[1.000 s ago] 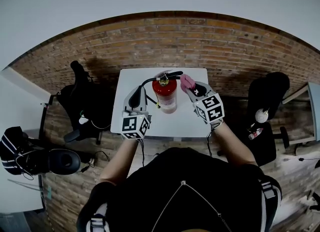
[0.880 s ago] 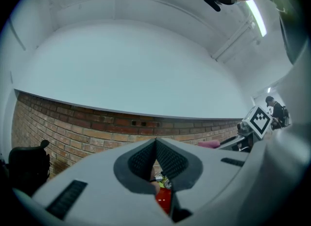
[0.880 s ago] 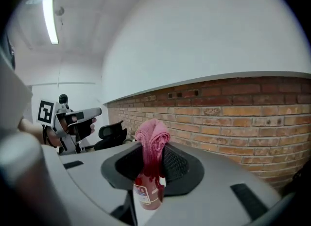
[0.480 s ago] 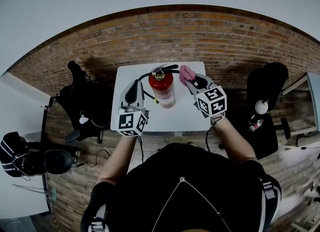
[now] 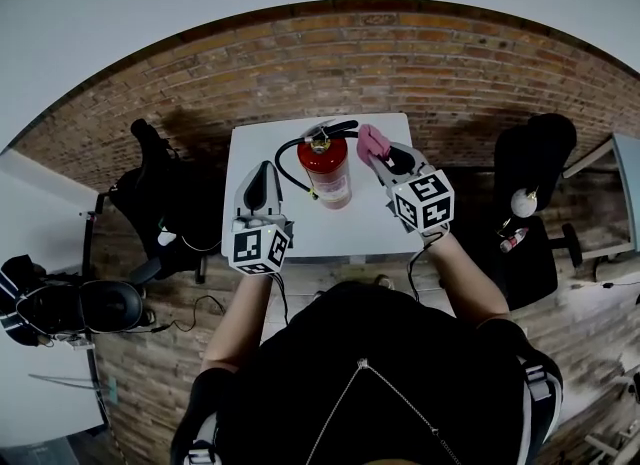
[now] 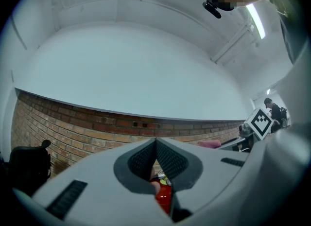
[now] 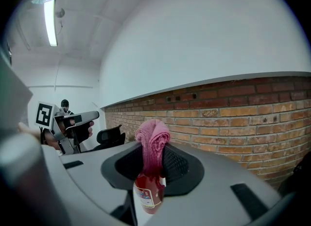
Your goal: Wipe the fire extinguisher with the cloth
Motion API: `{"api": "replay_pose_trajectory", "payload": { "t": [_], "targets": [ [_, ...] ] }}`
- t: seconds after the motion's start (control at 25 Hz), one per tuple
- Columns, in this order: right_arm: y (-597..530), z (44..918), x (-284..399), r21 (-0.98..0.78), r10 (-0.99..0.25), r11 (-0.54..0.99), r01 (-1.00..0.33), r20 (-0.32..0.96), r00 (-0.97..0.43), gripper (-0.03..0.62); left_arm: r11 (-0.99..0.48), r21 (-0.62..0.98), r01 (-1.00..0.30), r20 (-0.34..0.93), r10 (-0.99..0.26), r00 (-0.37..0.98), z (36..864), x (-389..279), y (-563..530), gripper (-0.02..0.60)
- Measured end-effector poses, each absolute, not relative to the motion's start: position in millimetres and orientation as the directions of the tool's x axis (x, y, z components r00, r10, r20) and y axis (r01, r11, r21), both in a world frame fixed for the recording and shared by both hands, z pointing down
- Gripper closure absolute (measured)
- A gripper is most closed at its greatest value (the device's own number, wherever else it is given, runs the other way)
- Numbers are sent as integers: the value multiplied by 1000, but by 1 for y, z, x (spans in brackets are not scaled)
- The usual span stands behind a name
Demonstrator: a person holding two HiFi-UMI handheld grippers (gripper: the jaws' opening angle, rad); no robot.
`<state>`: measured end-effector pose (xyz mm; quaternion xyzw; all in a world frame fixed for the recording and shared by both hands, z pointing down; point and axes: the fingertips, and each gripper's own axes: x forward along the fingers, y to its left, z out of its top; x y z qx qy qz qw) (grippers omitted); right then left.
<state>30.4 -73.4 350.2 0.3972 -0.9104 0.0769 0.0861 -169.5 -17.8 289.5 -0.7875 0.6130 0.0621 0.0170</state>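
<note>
I see a red fire extinguisher (image 5: 327, 168) with a pale label band low on its body, a brass-coloured valve and a black hose (image 5: 281, 153), on a white surface (image 5: 300, 233). The cloth (image 5: 372, 141) is pink. The left gripper (image 5: 264, 169) and right gripper (image 5: 384, 158) are light grey, their jaws lined with black meshed pads. Each cube (image 5: 258, 248) bears black-and-white square markers. The brick wall (image 7: 233, 108) is red-brown with pale mortar lines, plain white above. The person's top (image 5: 370, 383) is black.

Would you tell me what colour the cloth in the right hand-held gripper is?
Pink; the cloth shows best in the right gripper view.
</note>
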Motion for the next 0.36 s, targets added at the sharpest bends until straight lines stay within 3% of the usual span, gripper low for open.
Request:
{"api": "replay_pose_trajectory", "payload": {
  "t": [0.36],
  "targets": [
    [-63, 349, 15, -62, -711, 676, -734, 206, -672, 487, -268, 65, -961, -121, -958, 259, 296, -172, -12, 571]
  ]
}}
